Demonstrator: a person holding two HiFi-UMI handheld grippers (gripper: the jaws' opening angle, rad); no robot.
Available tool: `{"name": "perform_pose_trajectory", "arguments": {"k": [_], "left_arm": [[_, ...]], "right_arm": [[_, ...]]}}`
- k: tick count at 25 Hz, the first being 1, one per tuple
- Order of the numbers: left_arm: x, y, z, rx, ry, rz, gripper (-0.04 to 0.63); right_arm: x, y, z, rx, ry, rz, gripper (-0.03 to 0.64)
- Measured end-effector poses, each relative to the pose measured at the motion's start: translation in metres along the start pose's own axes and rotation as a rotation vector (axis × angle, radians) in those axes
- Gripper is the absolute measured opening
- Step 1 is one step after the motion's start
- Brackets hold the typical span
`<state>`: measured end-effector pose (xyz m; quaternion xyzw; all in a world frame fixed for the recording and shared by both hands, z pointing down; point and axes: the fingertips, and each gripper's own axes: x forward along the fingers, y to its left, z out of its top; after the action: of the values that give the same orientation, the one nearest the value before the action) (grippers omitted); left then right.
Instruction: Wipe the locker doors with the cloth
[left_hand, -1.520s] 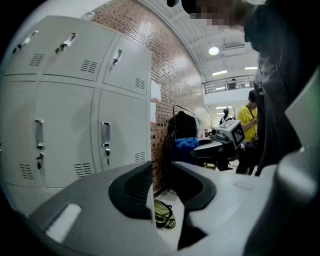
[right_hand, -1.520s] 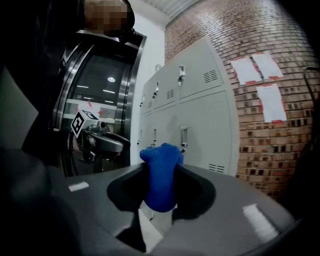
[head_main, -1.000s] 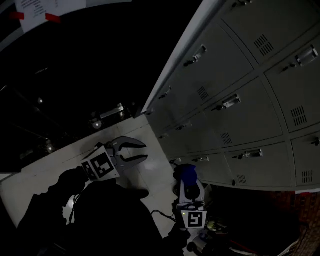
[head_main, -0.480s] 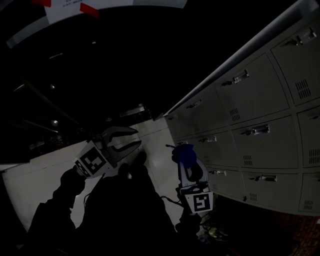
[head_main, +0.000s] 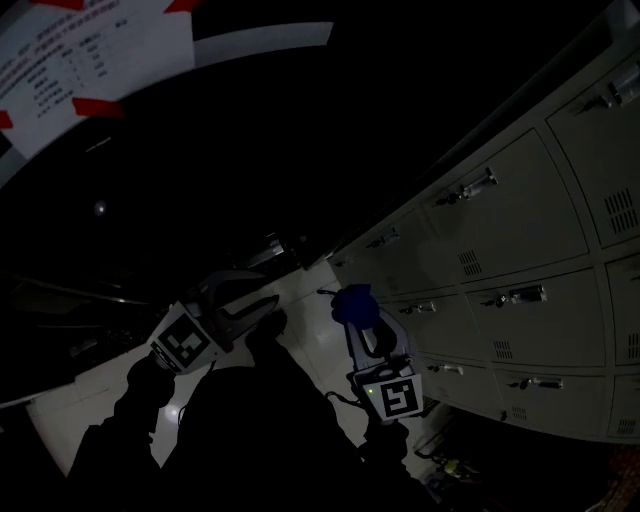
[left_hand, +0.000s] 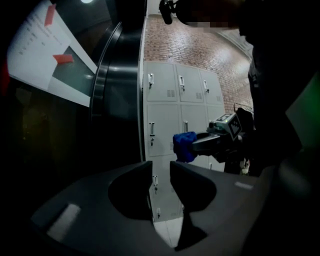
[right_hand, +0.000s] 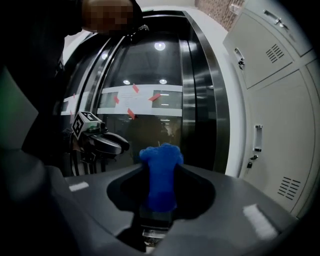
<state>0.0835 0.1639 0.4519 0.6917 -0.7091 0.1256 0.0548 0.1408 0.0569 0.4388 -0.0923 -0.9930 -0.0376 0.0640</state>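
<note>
Raised since earlier, your right gripper (head_main: 352, 312), jaws pinching blue cloth (right_hand: 161, 175), left gripper (left_hand: 160, 166) jaws slightly spread, lockers (left_hand: 165, 107) beyond them.

A white paper notice (head_main: 85, 60) — fixed with red tape (head_main: 97, 107) — sits on the dark glass door (right_hand: 150, 75), a brick wall (left_hand: 200, 50) elsewhere.

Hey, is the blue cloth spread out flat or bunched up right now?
Bunched up. The blue cloth is a compact wad pinched between the jaws of the right gripper, poking out past their tips.

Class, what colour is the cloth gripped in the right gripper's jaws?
Blue. The cloth shows best in the right gripper view.
</note>
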Motion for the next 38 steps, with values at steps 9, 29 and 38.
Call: {"name": "perform_pose_trajectory", "arguments": {"k": [9, 29, 38], "left_arm": [[0.097, 0.074, 0.045, 0.055, -0.064, -0.237, 0.101], [0.211, 0.056, 0.119, 0.138, -0.198, -0.84, 0.1], [0.206, 0.071, 0.112, 0.106, -0.193, -0.847, 0.1]], "right_arm": [[0.056, -0.092, 0.013, 0.015, 0.002, -0.207, 0.121], [0.038, -0.267, 0.144, -0.525, 0.301, -0.817, 0.121], [0.05, -0.336, 0.209, -0.698, 0.382, -0.891, 0.12]]}}
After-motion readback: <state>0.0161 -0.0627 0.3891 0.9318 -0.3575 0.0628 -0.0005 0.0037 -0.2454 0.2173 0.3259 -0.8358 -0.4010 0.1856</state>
